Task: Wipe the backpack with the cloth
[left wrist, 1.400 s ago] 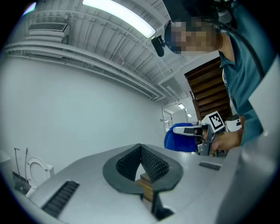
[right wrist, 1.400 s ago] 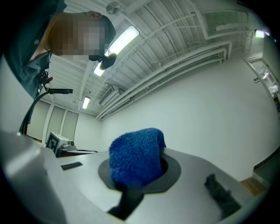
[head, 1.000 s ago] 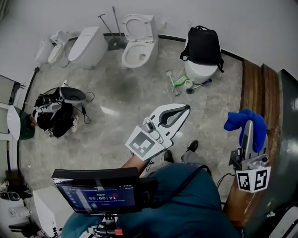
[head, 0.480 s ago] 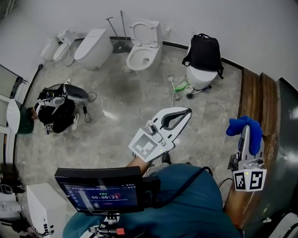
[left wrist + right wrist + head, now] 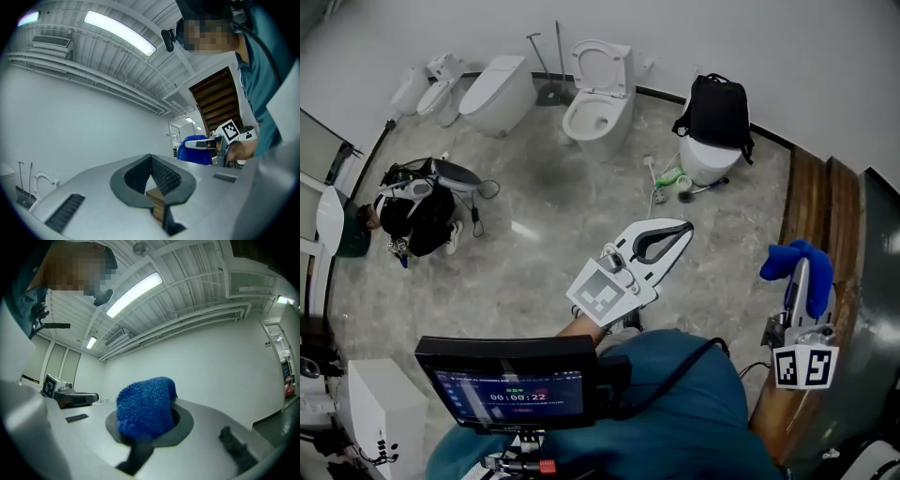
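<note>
Left tongs (image 5: 682,227): together, empty, above the floor (image 5: 534,197).
Right tongs (image 5: 800,267): clamped on blue cloth (image 5: 780,260).
Backpack (image 5: 717,111): upright on white fixture (image 5: 705,159), well apart from both.

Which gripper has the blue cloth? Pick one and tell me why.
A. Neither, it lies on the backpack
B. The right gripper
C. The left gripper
B. In the right gripper view the blue cloth bulges out from between the jaws of the right gripper, while the left gripper has its jaw tips together with nothing in them.
</note>
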Tool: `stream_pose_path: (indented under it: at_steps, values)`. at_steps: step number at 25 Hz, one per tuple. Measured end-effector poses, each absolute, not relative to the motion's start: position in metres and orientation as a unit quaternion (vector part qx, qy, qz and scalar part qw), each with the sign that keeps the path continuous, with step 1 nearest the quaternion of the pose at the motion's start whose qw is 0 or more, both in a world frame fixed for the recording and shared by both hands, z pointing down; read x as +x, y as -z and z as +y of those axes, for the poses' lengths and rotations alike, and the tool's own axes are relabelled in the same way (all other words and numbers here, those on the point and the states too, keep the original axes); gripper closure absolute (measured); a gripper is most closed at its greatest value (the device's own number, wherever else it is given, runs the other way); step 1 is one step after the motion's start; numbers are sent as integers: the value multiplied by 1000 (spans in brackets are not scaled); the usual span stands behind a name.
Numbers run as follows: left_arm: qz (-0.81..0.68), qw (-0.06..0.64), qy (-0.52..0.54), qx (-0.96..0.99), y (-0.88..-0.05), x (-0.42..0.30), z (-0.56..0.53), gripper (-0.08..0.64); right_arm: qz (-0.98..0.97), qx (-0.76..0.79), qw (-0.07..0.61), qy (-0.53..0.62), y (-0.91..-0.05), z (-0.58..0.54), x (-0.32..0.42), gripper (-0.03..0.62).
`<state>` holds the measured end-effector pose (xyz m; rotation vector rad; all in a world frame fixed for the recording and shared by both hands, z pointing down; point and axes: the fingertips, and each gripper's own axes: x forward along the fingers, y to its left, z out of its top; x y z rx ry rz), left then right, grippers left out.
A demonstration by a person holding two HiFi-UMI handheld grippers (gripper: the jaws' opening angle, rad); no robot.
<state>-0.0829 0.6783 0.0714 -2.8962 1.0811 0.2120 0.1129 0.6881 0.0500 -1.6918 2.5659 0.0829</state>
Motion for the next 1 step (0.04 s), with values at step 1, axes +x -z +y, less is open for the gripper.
stream_pose_path:
  at_steps: [1]
  values:
    - [349, 19, -67, -934, -74, -81, 680, 557, 834, -550, 34, -27, -51, 689, 115, 572]
